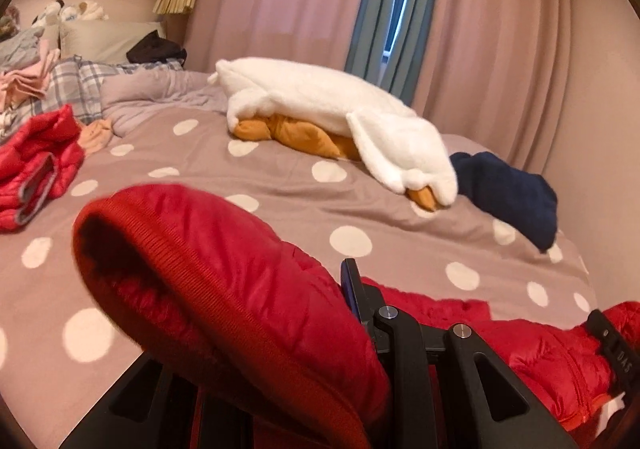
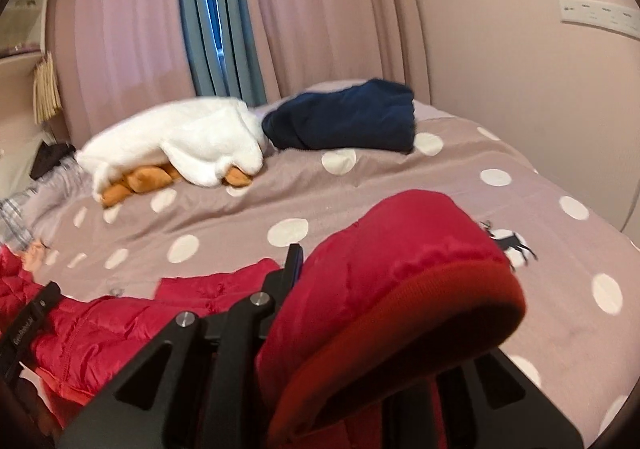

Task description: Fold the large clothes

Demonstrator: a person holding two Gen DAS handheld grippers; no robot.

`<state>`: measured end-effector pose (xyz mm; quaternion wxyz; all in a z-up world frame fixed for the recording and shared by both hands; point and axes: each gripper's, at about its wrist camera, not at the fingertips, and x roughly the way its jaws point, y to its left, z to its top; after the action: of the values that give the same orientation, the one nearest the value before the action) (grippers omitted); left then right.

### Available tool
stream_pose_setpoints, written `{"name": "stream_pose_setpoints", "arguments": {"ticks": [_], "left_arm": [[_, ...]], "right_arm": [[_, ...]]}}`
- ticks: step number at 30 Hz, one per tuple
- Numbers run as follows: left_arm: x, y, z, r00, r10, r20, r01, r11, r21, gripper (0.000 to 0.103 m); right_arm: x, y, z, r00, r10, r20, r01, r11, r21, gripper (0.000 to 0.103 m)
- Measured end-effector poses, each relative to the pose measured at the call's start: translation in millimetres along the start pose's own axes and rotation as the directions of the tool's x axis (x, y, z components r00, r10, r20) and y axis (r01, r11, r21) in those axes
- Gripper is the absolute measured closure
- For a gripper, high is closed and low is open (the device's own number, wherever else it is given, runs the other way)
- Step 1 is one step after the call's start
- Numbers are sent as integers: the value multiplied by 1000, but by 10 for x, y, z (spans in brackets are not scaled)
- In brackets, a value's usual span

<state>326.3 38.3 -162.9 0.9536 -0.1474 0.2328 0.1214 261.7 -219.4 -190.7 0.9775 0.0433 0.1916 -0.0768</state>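
On the left of the left wrist view a second red puffer garment [image 1: 36, 173] lies crumpled on the polka-dot bedspread [image 1: 200, 161], with a white goose plush [image 1: 320, 105] and a folded navy garment [image 1: 512, 193] farther right. The left gripper [image 1: 280, 329] is clamped on a sleeve cuff [image 1: 180, 269] of the red puffer jacket [image 1: 540, 353] — the ribbed cuff bulges up between its fingers, one blue-padded finger [image 1: 352, 289] showing at the right of the cuff. In the right wrist view the jacket body [image 2: 120, 325] stretches left across the bed, and the right gripper [image 2: 360, 313] pinches the other cuff [image 2: 420, 289] likewise — held lifted above the bedspread.
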Motion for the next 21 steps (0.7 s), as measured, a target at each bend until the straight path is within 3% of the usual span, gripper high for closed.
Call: {"name": "stream_pose_setpoints", "arguments": {"ticks": [2, 5, 7, 8, 9, 10, 14, 21], "left_arm": [[182, -8, 19, 999, 20, -40, -20, 1000, -8, 79], [346, 55, 56, 993, 12, -119, -19, 998, -55, 73], [354, 104, 85, 992, -41, -121, 30, 995, -91, 47], [337, 144, 105, 991, -88, -104, 75, 990, -117, 39], [317, 177, 127, 990, -112, -82, 100, 985, -138, 25], [286, 199, 147, 992, -108, -58, 98, 984, -149, 19], [-9, 183, 209, 997, -6, 78, 14, 995, -103, 13], [-261, 22, 322, 980, 12, 198, -7, 1000, -28, 7]], "right_arm": [[222, 37, -11, 1000, -18, -18, 18, 1000, -21, 84], [463, 74, -6, 998, -10, -62, 8, 1000, -30, 58], [476, 80, 3, 999, 32, -43, -32, 999, -19, 8], [449, 80, 11, 999, 41, -14, -41, 999, -11, 0], [395, 81, 23, 999, 24, 24, -24, 1000, -3, 0], [341, 83, 44, 999, 13, 52, -13, 1000, 0, 0], [262, 112, 104, 997, 27, 74, -26, 1000, -13, 0], [200, 134, 179, 996, 21, 90, -20, 1000, -5, 0]]}}
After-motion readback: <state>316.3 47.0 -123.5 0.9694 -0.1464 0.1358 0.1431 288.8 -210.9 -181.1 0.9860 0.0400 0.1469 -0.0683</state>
